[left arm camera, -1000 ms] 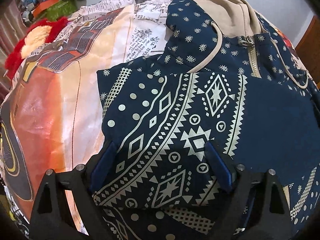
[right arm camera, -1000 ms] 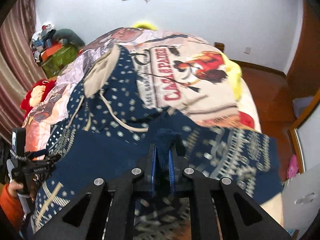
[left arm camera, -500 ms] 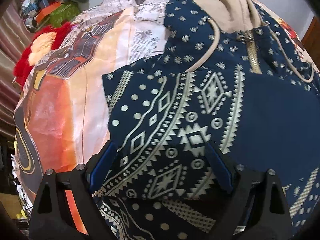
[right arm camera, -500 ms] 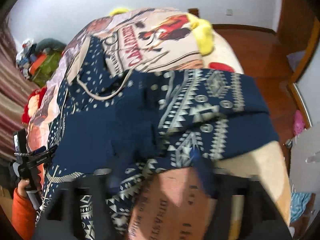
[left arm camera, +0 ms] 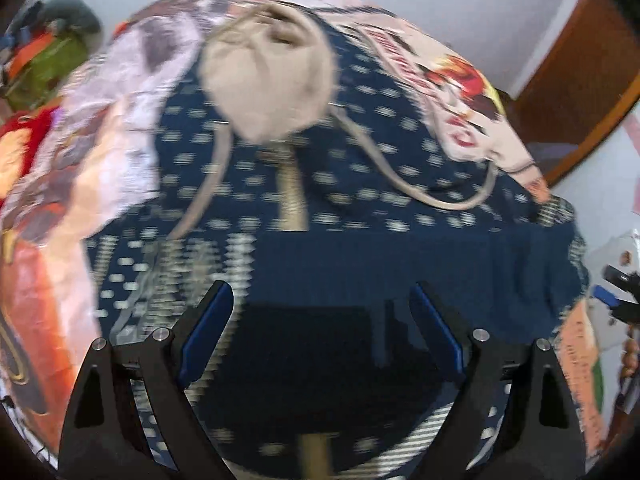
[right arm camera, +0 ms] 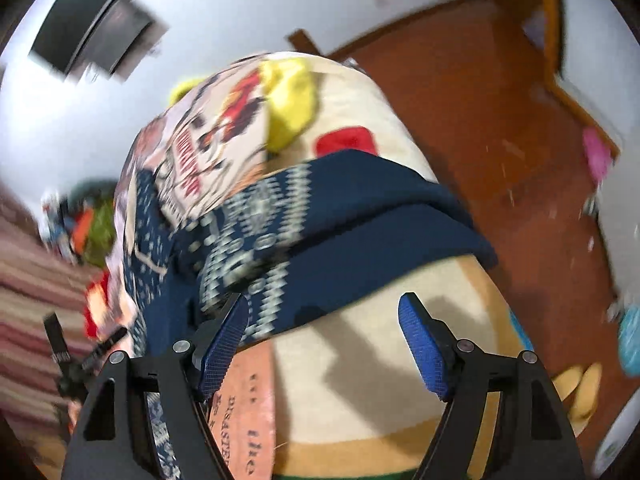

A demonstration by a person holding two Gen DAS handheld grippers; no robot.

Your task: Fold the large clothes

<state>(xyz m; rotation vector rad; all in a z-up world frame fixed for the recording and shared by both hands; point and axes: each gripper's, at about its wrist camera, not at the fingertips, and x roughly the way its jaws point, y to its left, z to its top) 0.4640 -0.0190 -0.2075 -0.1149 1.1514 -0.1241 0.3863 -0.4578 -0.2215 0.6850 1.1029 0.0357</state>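
Note:
A navy hoodie (left arm camera: 400,184) with a white geometric print lies spread on the bed, blurred by motion. Its beige hood (left arm camera: 272,80) lies at the far end, with drawstrings and a zipper below it. My left gripper (left arm camera: 320,292) hovers open above the plain navy body, nothing between its blue pads. In the right wrist view a folded side of the hoodie (right arm camera: 360,220) lies across the bed. My right gripper (right arm camera: 325,300) stands open just off its near edge, over the cream bed cover (right arm camera: 380,360), holding nothing.
The printed bed cover (left arm camera: 60,184) shows round the hoodie. A yellow plush (right arm camera: 290,100) and a red one (left arm camera: 16,132) lie on the bed. A green box (left arm camera: 48,64) stands far left. Wooden floor (right arm camera: 500,120) and a door lie to the right.
My right gripper has let go of the navy fabric, opened, rolled and swung out to the bed's edge. My left gripper has risen and shifted toward the hoodie's middle, staying open.

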